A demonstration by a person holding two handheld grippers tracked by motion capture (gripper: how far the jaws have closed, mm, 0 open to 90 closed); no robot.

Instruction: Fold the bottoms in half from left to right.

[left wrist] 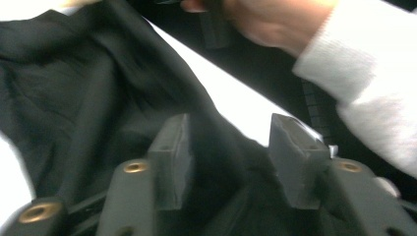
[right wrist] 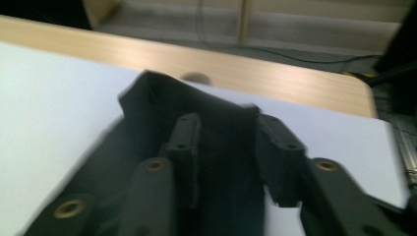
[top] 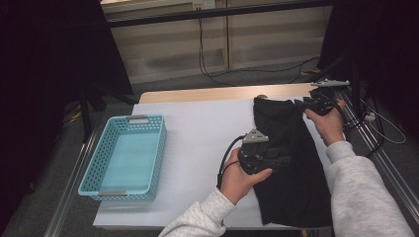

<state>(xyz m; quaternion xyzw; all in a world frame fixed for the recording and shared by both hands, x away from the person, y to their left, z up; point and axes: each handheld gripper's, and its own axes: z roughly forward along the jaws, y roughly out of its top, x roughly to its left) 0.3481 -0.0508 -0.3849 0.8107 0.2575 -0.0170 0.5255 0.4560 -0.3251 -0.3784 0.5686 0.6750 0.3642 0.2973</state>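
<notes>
A black garment (top: 291,187) lies lengthwise on the right part of the white sheet (top: 197,133). My left gripper (top: 279,160) rests over the garment's middle, jaws pointing right. In the left gripper view the left gripper (left wrist: 228,147) has its jaws apart, the black cloth (left wrist: 74,88) lying under and between them without being pinched. My right gripper (top: 302,104) is at the garment's far right corner. Seen in its own view, the right gripper (right wrist: 226,142) also stands with jaws apart over the cloth's folded top edge (right wrist: 147,93).
A light blue perforated basket (top: 157,158) stands empty at the left of the sheet. A bare wooden strip (top: 222,93) runs along the table's far edge. Metal rails (top: 390,177) and cables flank the right side.
</notes>
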